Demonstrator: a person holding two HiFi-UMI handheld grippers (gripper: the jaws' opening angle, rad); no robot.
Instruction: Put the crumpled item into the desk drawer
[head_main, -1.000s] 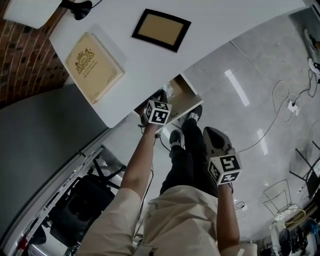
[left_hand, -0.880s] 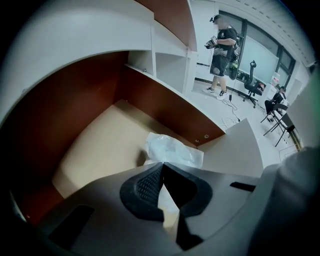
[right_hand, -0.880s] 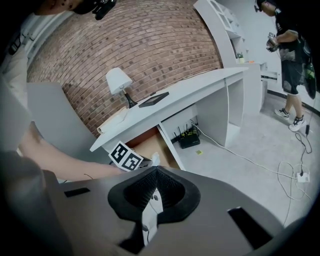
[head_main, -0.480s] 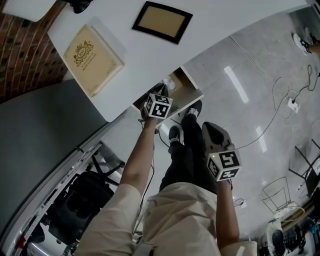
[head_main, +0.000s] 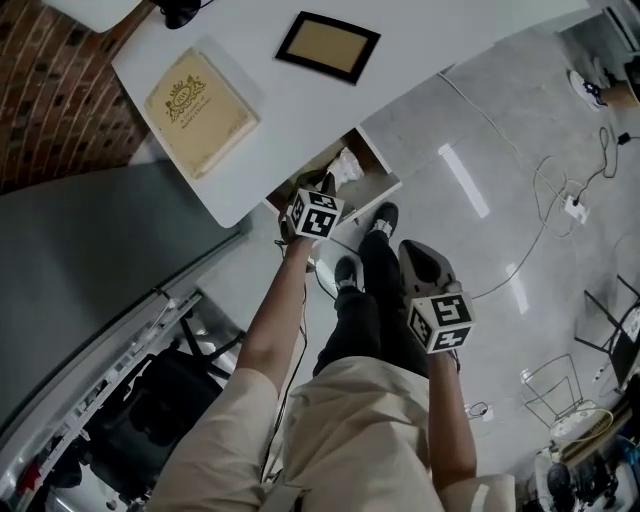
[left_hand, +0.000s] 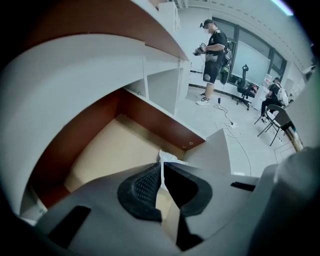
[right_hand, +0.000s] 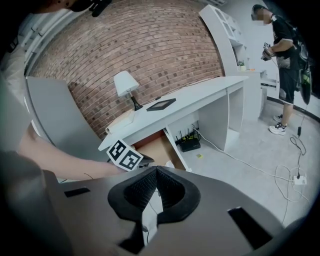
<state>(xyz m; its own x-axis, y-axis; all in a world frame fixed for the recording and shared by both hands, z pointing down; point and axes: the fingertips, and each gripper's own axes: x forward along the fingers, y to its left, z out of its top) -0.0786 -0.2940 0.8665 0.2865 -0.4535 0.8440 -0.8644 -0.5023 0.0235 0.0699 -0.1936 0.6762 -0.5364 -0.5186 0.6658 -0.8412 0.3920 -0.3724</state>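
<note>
The desk drawer stands pulled out under the white desk, with a tan floor and red-brown walls. The crumpled item is white paper over the drawer's far corner. It pokes out just past my left gripper's tips. My left gripper reaches into the drawer, shut, with a white sliver pinched between its tips. My right gripper hangs shut and empty over the person's legs, right of the drawer.
On the desk lie a tan booklet, a black-framed board and a lamp base. A dark chair stands lower left. Cables cross the grey floor. Another person stands beyond the desk.
The head view has shifted a little, showing more of the drawer and the white paper. My left gripper stays at the drawer; my right gripper has dropped slightly.
</note>
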